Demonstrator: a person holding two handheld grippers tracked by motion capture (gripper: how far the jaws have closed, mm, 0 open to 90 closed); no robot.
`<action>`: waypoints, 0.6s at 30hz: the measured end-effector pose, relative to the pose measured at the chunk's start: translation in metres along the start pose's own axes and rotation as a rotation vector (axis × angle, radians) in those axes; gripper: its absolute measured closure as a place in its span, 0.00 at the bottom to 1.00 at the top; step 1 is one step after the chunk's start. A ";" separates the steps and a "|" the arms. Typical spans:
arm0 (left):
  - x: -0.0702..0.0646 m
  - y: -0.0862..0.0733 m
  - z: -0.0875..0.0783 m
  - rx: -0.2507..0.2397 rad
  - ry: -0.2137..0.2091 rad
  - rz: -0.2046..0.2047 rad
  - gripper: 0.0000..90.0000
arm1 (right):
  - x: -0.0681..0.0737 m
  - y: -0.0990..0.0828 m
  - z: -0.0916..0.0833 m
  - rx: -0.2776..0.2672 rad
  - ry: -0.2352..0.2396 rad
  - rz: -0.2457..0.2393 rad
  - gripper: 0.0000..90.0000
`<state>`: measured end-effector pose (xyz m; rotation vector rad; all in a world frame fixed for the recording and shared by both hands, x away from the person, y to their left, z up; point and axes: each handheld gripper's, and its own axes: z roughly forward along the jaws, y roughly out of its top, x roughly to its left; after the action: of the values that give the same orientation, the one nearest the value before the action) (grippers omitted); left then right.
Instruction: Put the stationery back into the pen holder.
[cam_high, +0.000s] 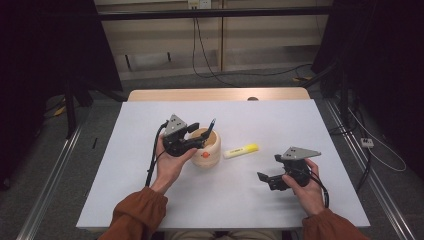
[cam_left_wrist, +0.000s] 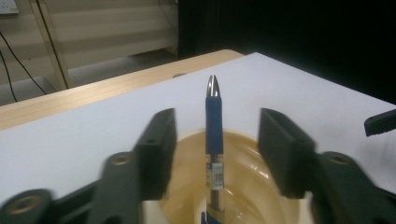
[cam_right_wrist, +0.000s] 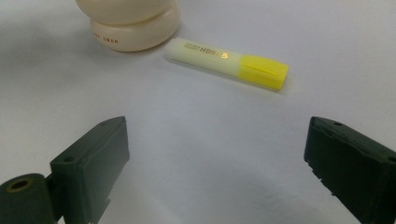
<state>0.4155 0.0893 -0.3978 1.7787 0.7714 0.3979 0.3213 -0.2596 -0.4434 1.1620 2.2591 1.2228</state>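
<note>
Left gripper (cam_left_wrist: 215, 154) over the cream pen pot (cam_high: 207, 147), jaws spread clear of the blue pen (cam_left_wrist: 214, 135) standing in it, right gripper (cam_right_wrist: 215, 172) spread wide near the yellow highlighter (cam_right_wrist: 229, 63) lying beside the pot

Your L claw (cam_high: 200, 139) sat w/ jaws apart, not gripping, palm up. Your R claw (cam_high: 264, 179) hung low, jaws wide open, forearm in orange sleeve.

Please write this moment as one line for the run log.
left gripper: open, pen in cup | right gripper: open | highlighter: on table
</note>
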 end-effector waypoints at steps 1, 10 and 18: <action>0.001 0.001 -0.001 0.004 0.001 0.001 0.41 | 0.000 0.000 0.000 0.000 -0.001 0.002 0.07; 0.007 0.001 -0.021 0.078 0.038 0.016 0.12 | -0.001 0.001 0.002 0.005 -0.008 0.005 0.07; 0.010 -0.015 -0.047 0.128 0.059 0.049 0.10 | -0.002 0.005 0.006 0.006 -0.031 0.036 0.07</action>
<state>0.3896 0.1324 -0.3971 1.9154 0.8109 0.4434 0.3289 -0.2559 -0.4430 1.2202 2.2300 1.2038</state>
